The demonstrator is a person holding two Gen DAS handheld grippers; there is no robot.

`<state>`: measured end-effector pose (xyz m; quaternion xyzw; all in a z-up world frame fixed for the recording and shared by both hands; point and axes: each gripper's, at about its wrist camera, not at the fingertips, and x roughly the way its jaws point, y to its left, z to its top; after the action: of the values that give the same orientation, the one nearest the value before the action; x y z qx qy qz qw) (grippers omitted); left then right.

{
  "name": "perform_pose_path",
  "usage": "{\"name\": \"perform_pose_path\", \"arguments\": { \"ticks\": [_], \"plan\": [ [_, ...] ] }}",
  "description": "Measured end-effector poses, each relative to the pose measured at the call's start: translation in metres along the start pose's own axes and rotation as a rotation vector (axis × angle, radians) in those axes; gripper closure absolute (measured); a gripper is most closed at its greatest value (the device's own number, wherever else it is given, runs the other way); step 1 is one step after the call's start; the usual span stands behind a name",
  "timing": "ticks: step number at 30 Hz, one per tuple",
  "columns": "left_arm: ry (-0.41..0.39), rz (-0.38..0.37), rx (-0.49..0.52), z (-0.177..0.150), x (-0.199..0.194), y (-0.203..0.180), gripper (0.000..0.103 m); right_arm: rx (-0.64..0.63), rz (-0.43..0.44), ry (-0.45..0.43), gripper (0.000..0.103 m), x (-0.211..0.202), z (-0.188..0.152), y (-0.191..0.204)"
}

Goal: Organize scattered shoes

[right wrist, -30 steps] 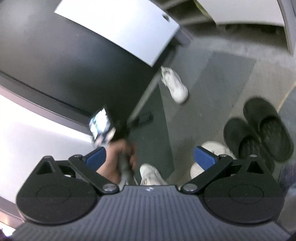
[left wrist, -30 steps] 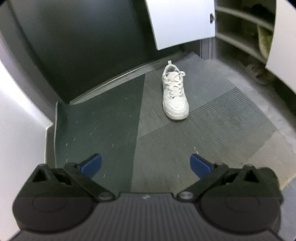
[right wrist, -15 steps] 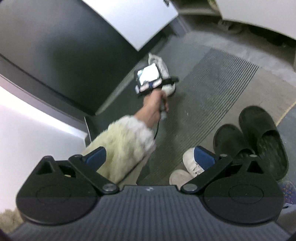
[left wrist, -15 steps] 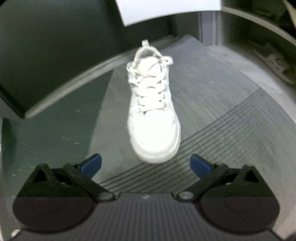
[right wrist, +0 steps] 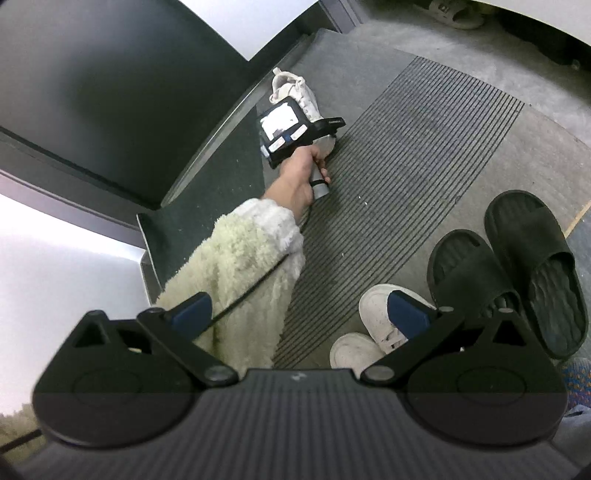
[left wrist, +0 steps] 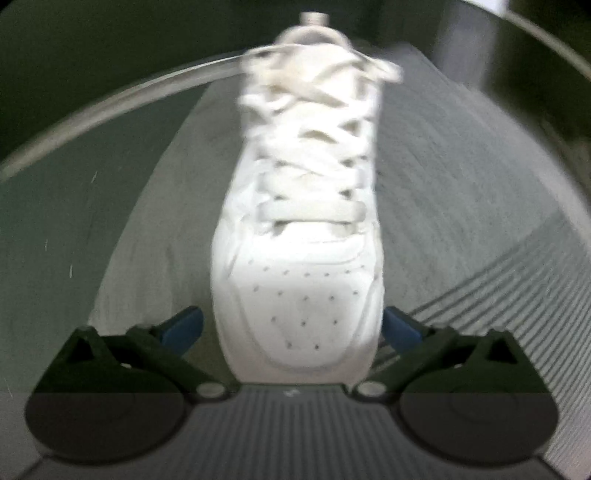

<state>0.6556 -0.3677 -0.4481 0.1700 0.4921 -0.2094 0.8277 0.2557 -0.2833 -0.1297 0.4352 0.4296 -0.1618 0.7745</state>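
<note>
— Grey ribbed matting (left wrist: 498,302) lay under everything; what sat on it, from the left?

— Nothing but bare mat on my far left. Then came my left claw (left wrist: 291,328), its jaws closing from wide, with the toe of the white sneaker (left wrist: 299,236) between the blue pads. The left pad (left wrist: 183,328) stood clear of the leather; the right pad sat just beside the shoe's edge, and I could not tell whether it touched.

— And further right?

— From my right claw's (right wrist: 303,310) view, my left hand (right wrist: 295,177) in its fleecy sleeve (right wrist: 236,273) reached over the mat to that sneaker (right wrist: 295,92), which lay near a metal threshold strip (right wrist: 221,122). My right claw was spread, pinching nothing. Beyond its right pad were two white shoe toes (right wrist: 369,332), touching each other, then a pair of black slides (right wrist: 517,269) side by side. A pale sandal (right wrist: 454,13) lay far off by the cabinet.
</note>
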Motion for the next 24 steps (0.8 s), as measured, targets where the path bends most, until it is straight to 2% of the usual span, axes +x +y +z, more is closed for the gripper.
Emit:
{"name": "perform_pose_path", "arguments": {
  "ticks": [7,10,14,24],
  "plan": [
    [0.018,-0.034,-0.037,-0.007,-0.013,0.01,0.007,-0.011,0.01,0.0,0.0,-0.007,-0.004,0.004],
    [0.037,-0.047,-0.016,-0.012,-0.023,0.019,0.007,-0.015,0.024,-0.014,0.0,-0.016,-0.007,0.005],
    [0.066,-0.059,0.036,-0.034,-0.05,0.039,0.007,-0.014,0.039,-0.028,0.0,-0.03,-0.013,0.004],
    [0.184,-0.064,0.067,-0.151,-0.127,0.076,0.007,-0.022,0.108,-0.109,0.0,-0.087,-0.043,-0.01]
  ]
}}
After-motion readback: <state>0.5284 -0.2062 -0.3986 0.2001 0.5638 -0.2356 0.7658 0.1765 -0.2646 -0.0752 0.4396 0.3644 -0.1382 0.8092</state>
